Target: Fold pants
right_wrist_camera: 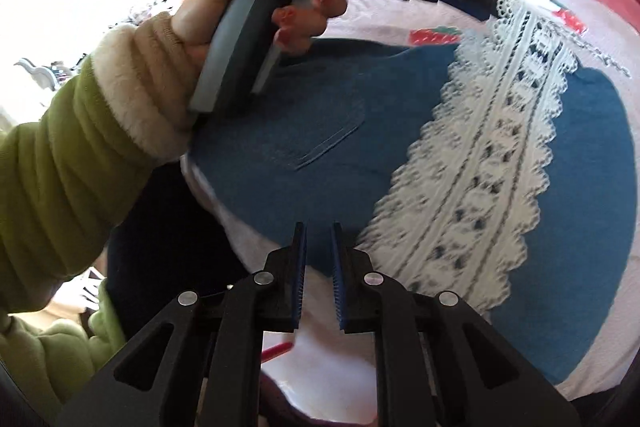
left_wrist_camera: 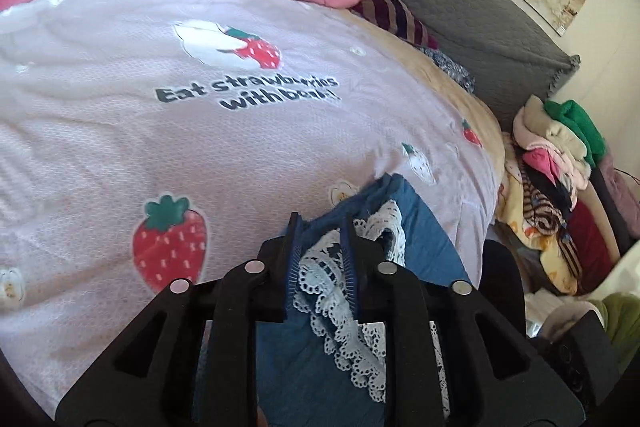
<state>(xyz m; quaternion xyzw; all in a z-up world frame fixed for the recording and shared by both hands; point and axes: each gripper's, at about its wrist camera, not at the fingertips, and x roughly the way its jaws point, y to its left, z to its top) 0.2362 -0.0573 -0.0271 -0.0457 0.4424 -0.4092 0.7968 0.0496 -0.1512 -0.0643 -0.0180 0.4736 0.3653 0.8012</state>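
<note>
Left wrist view shows the left gripper [left_wrist_camera: 322, 247] at the lower centre of the frame with the white lace trim [left_wrist_camera: 326, 279] and blue denim of the pants [left_wrist_camera: 416, 223] running up between its two blue-padded fingers [left_wrist_camera: 294, 259]; the jaws stand a little apart, and I cannot tell whether the pads are pressing on the cloth or have let it loose. The pants lie on the white bedspread printed with red strawberries [left_wrist_camera: 160, 131], near the bed's edge at the lower right of that frame. In the right wrist view the same pants fill the middle and right, spread flat with the lace band slanting from upper right to lower centre, and the person's hand [right_wrist_camera: 256, 7] in a green sleeve with a cream cuff [right_wrist_camera: 80, 163] holds the other gripper's handle at the upper left. The right gripper [right_wrist_camera: 320, 259] at the bottom centre looks closed down to a narrow slot with nothing caught in it, its tips over the near hem. The main risk, I judge, is the lace: its open holes could snag on the ridged pads and drag the fold askew. A weak hold on bunched fabric could also let one layer slip, leaving a crooked crease. With the pants close to the bed's edge, a sideways pull could slide them off.
</note>
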